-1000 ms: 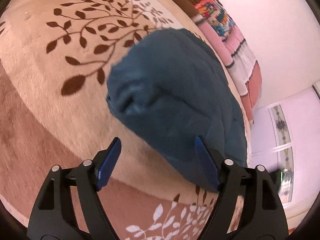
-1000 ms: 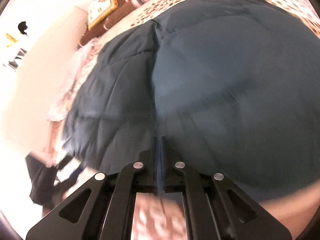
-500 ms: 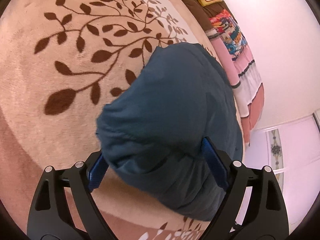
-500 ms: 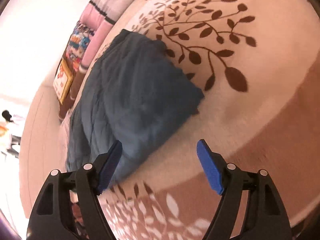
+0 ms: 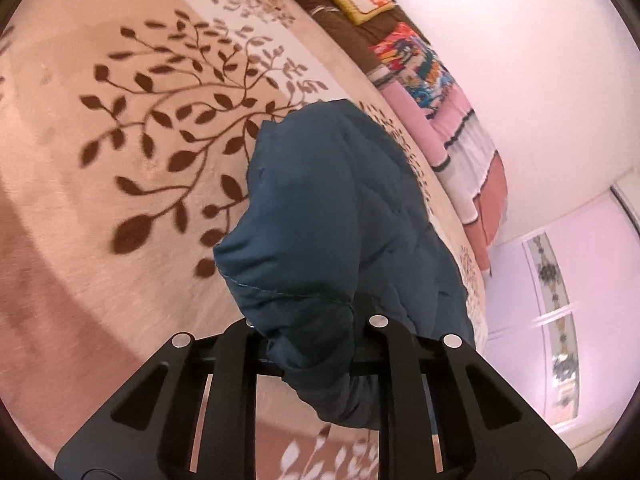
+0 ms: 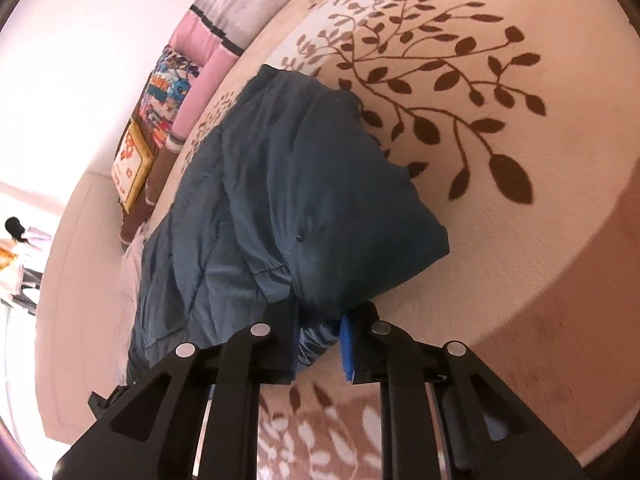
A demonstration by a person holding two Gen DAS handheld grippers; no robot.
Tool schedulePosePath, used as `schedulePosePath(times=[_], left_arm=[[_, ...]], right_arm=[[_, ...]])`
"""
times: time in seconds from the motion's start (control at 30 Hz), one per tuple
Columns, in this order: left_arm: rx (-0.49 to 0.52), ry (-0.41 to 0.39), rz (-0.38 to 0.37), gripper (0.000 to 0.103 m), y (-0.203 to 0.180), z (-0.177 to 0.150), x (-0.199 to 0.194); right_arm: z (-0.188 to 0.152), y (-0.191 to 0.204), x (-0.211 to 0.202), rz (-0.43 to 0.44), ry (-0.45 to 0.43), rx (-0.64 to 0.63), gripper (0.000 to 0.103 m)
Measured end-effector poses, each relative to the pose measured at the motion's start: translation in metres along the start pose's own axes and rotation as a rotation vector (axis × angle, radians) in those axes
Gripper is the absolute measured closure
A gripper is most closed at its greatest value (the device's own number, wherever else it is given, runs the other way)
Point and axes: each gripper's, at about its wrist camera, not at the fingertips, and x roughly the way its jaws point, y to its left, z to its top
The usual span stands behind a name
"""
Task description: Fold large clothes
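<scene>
Two grippers each close on the near end of one dark blue quilted jacket (image 5: 340,216), which lies folded into a thick bundle on a beige blanket (image 5: 120,240) printed with brown leafy branches.

From the left wrist camera, the left gripper (image 5: 310,344) has its black arms drawn in around a bulging fold of the jacket. The cloth fills the gap between the arms and hides the pads, and a lump of fabric hangs down below them toward the camera. The rest of the jacket stretches away up the picture, its far end near the pale strip of the blanket with a fine grey leaf print. A darker brown band of the blanket curves across the lower left.

From the right wrist camera, the right gripper (image 6: 320,340) pinches a narrower tuck of the same jacket (image 6: 288,184). One blue pad (image 6: 347,350) shows on the right side, pressed against shiny blue cloth; the other pad is mostly covered by the fabric. The jacket's upper layer ends in a corner that points right, resting on the blanket (image 6: 520,240) beside a large brown leaf.

Beyond the jacket, along the far edge of the blanket, lies a row of folded bedding (image 5: 448,120) in pink, white and bright patterns, against a pale wall (image 5: 520,40). A yellow-edged cushion (image 6: 132,164) sits at one end of that row.
</scene>
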Motion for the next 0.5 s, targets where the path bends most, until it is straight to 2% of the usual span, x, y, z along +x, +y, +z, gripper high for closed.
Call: schedulePosePath(times=[0.13,0.3,0.5], left_arm=[[0.018,0.036,0.012,0.086,0.018,-0.018,-0.038],[0.055,0.062,0.064,0.086,0.048,-0.054,-0.087],[0.058,0.072,0.1,0.086,0.077,-0.085,-0.117]], right_arm=[[-0.036,-0.003,-0.026,-0.022,0.063,-0.052,0.086],[-0.086,-0.01,-0.05,-0.065,0.137,-0.113,0.086],[-0.127,-0.02,-0.059,-0.142,0.22,-0.171,0.083]])
